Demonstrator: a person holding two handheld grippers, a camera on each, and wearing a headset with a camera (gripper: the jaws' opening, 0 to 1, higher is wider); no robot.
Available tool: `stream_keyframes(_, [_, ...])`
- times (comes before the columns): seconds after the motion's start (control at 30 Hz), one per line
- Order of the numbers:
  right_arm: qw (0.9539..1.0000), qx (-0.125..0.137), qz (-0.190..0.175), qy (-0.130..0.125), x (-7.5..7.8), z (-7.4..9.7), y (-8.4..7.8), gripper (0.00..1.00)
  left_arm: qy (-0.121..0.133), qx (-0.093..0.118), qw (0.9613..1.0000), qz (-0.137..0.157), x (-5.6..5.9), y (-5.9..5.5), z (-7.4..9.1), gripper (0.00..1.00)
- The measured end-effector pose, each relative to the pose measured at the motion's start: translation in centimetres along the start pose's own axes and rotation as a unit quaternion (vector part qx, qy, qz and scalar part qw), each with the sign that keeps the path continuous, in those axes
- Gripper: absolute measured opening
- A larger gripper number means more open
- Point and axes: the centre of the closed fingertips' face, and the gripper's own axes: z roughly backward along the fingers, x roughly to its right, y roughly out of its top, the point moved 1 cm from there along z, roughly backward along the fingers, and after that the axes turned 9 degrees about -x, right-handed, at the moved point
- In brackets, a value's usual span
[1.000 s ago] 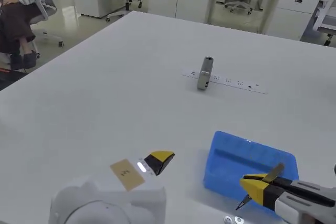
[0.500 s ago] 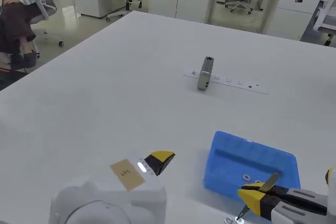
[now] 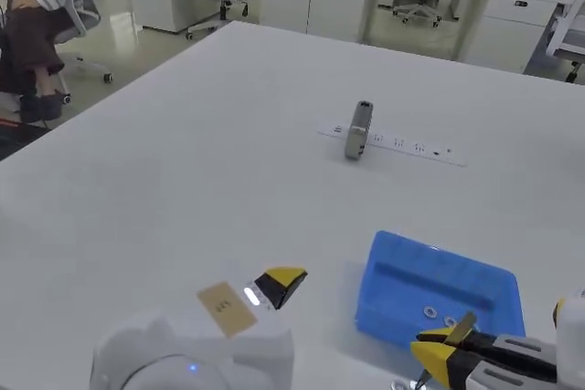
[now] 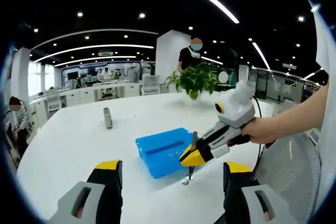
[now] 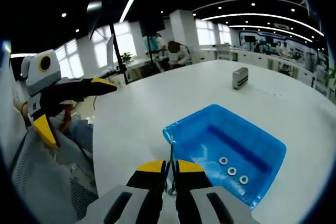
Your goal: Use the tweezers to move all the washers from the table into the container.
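Lying inside the blue container point(image 5: 202, 135) are three washers point(image 5: 231, 170).

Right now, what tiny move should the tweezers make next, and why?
Probably lower the tweezers in the right gripper onto the loose washer on the table beside the blue container and pinch it: three washers already lie inside.

The white tabletop point(image 3: 228, 152) carries a blue container point(image 3: 402, 285) close to its near edge, toward the right. Near the middle a small grey block point(image 3: 358, 130) sits on one end of a pale marked strip point(image 3: 411, 146) that lies flat, well apart from the container. A washer point(image 4: 185, 182) lies on the tabletop just beside the container, on its near-edge side.
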Motion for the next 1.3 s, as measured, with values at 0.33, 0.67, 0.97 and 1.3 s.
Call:
stream_keyframes(0.33, [1.0000, 0.004, 0.001, 0.000, -0.03, -0.10, 0.05, 0.04, -0.002, -0.003, 1.0000, -0.003, 0.10, -0.06, -0.08, 0.79])
stream_keyframes(0.67, [0.9999, 0.006, 0.014, -0.003, -0.07, -0.20, 0.32, 0.04, -0.002, -0.005, 1.0000, -0.004, 0.09, -0.15, -0.10, 0.79])
stream_keyframes(0.97, [1.0000, 0.004, 0.007, -0.003, 0.08, 0.09, 0.14, 0.04, -0.001, -0.005, 1.0000, -0.004, 0.03, -0.15, -0.09, 0.79])
stream_keyframes(1.3, [0.9999, 0.002, 0.008, -0.007, 0.02, 0.30, -0.08, 0.04, 0.000, -0.004, 1.0000, -0.003, 0.01, -0.14, -0.05, 0.78])
